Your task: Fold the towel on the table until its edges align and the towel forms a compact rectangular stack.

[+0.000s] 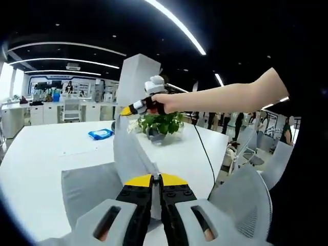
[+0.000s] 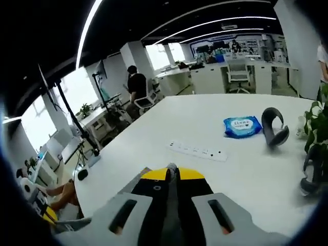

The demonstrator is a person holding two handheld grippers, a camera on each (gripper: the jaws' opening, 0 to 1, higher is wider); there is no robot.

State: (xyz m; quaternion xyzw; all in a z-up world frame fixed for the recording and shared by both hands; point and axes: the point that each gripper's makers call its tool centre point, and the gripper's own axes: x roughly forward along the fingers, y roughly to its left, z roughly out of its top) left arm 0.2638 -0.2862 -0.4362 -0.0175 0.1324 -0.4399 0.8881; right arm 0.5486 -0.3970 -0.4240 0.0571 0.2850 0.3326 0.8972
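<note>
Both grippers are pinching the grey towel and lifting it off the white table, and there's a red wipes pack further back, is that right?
Nearly. The wipes pack is blue, not red, as the right gripper view shows. The rest holds: the left gripper and the right gripper are each shut on the grey towel, raised over the white table.

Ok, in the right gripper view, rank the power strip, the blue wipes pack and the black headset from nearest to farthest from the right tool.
1. Power strip: just ahead of the right tool, mid-table.
2. Blue wipes pack: farther back, to the right.
3. Black headset: beside the pack, farther right; nearly level with it, so a close call.
</note>
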